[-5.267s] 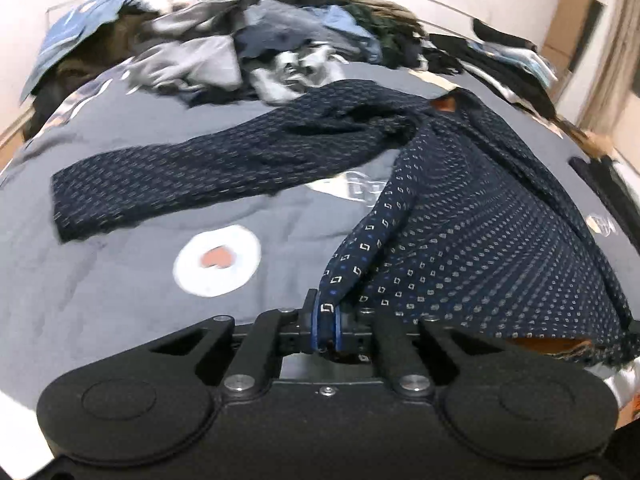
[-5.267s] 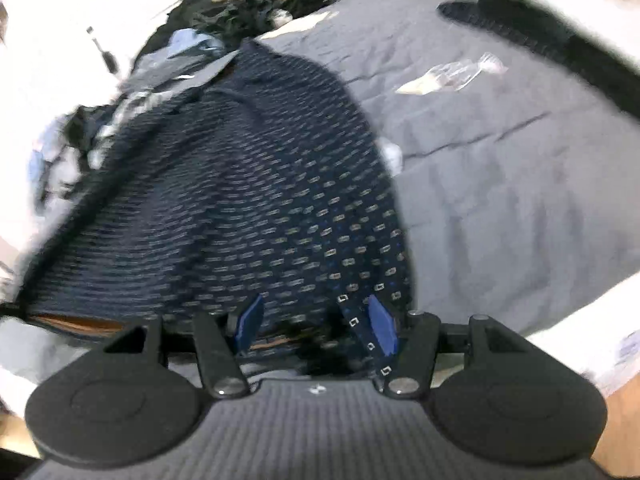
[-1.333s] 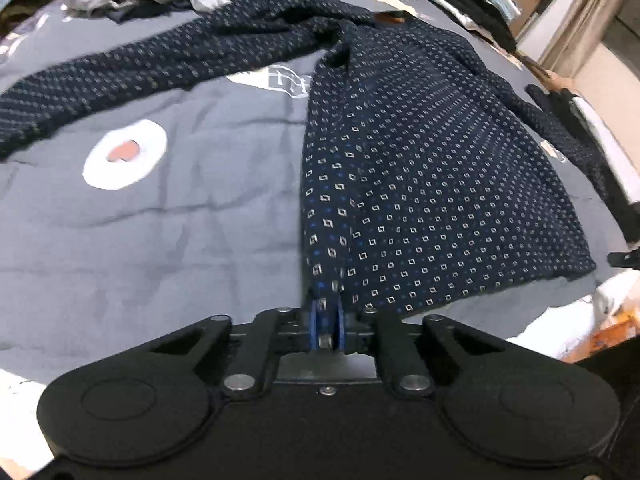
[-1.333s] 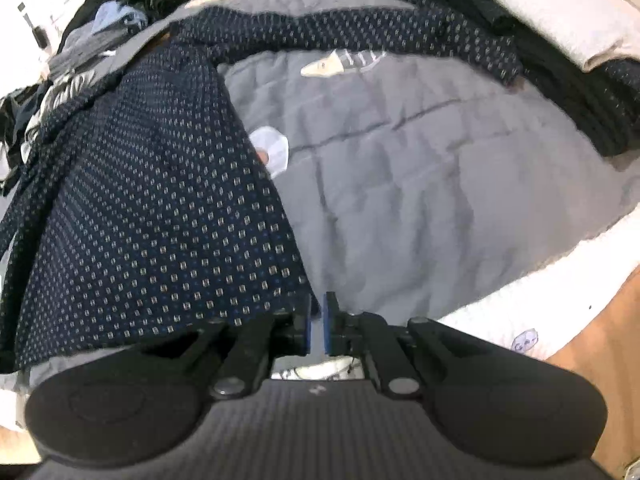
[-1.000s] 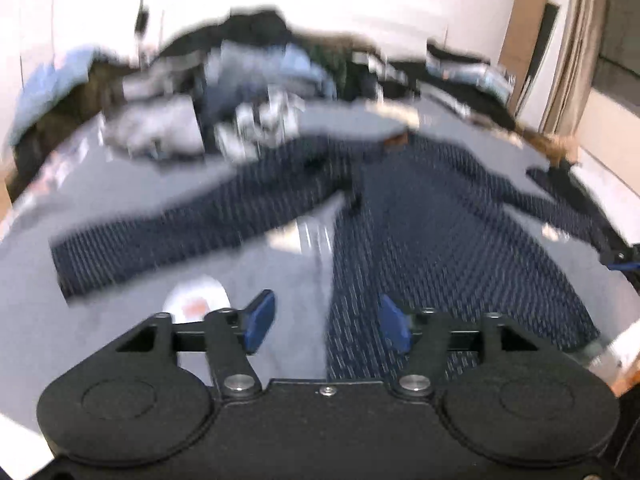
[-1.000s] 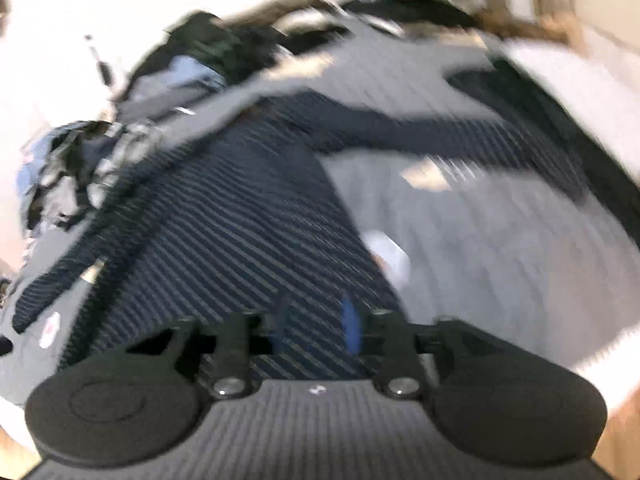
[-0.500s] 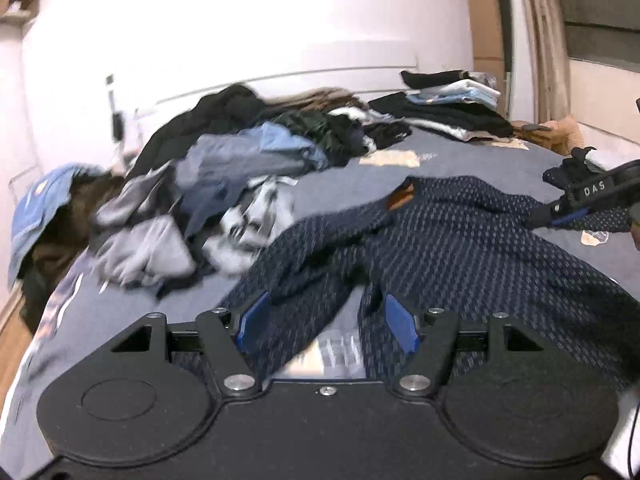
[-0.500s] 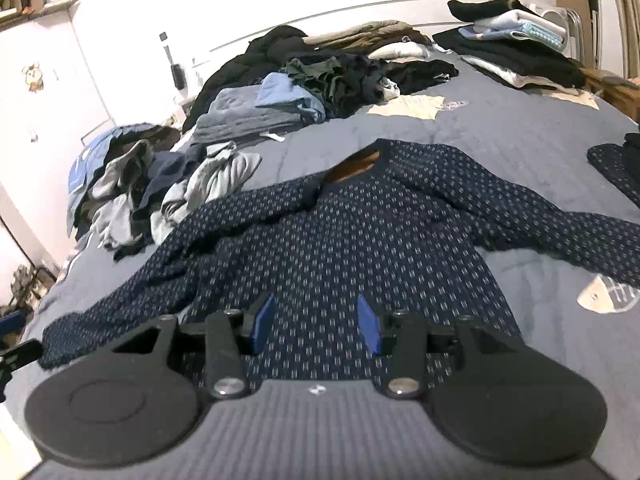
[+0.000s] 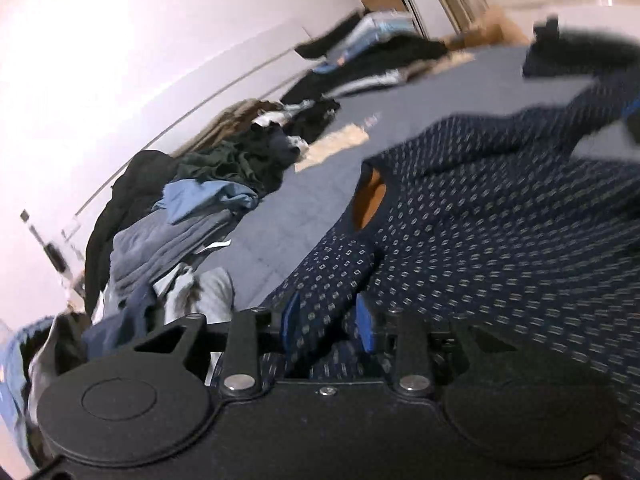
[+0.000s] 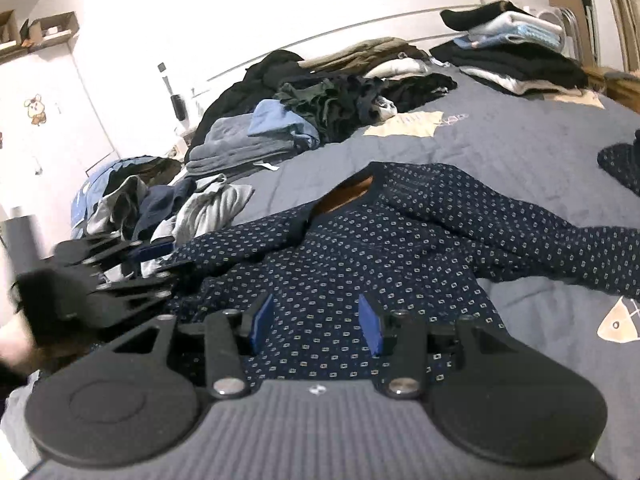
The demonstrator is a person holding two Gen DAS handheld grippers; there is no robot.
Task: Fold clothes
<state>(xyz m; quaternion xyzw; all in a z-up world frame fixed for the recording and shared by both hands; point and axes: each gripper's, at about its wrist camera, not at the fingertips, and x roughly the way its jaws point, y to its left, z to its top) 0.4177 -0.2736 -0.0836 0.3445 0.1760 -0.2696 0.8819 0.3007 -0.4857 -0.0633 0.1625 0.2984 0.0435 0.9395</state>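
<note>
Between the left gripper's blue pads: left gripper (image 9: 326, 322), jaws parted, straddles a raised fold of the left sleeve (image 9: 332, 276); not closed on it.
Right gripper: right gripper (image 10: 316, 324) gapes wide and empty over the sweater (image 10: 360, 264) body.
Lie: sleeve runs toward 1 o'clock to the collar (image 9: 370, 200); left arm nearer.
Bed: grey bedspread (image 10: 500, 140).
Unclear: cuff hidden; motion blur at 2 o'clock.
</note>
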